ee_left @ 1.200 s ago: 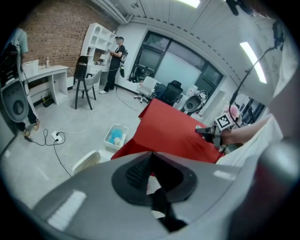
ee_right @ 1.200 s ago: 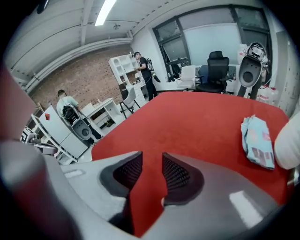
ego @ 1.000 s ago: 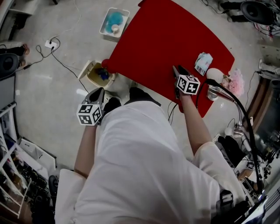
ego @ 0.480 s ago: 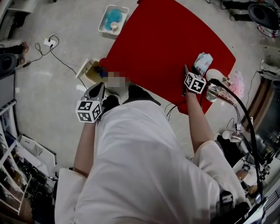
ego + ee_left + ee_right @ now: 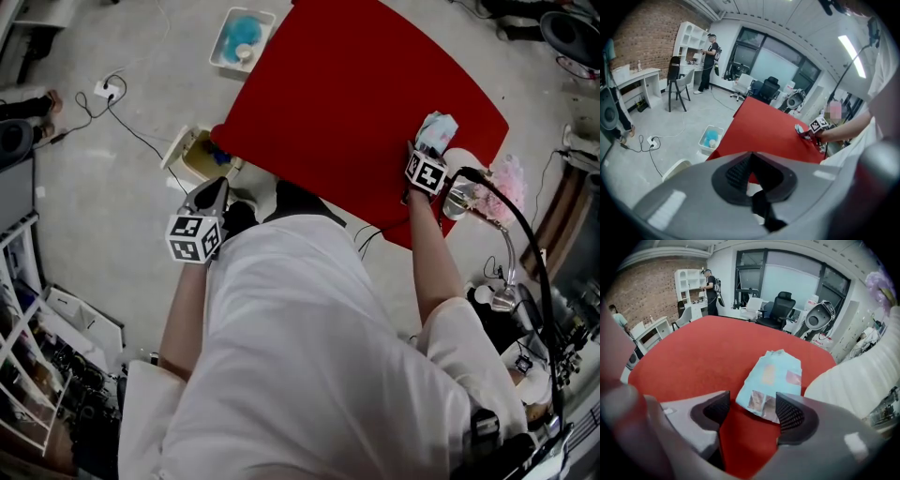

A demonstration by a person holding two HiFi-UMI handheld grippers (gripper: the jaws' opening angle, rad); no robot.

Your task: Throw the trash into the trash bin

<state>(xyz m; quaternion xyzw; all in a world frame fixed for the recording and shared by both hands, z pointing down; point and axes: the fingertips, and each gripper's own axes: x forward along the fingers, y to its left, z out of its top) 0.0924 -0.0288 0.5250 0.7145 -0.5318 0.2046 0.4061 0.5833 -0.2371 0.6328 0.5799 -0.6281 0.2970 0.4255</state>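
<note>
A crumpled light blue packet point(image 5: 438, 128) point(image 5: 774, 376) lies near the right edge of the red table point(image 5: 347, 103). My right gripper point(image 5: 419, 152) point(image 5: 751, 409) points steeply down at it. Its jaws are opening and stand on either side of the packet's near edge, with the pads off it. My left gripper point(image 5: 211, 195) point(image 5: 751, 154) hangs shut and empty over the floor beside the person's white top. A beige trash bin point(image 5: 190, 155) point(image 5: 675, 167) stands on the floor by the table's left corner, just beyond the left gripper, with something blue inside.
A white tub point(image 5: 241, 42) point(image 5: 710, 137) with a blue thing in it sits on the floor beyond the bin. A white rounded object point(image 5: 459, 157), a pink fluffy thing point(image 5: 506, 176) and a black gooseneck arm point(image 5: 511, 220) crowd the table's right side. A power strip point(image 5: 105, 92) and its cable lie on the floor.
My right gripper has travelled right across the table to the blue packet and tipped downward. The left gripper has barely shifted.
</note>
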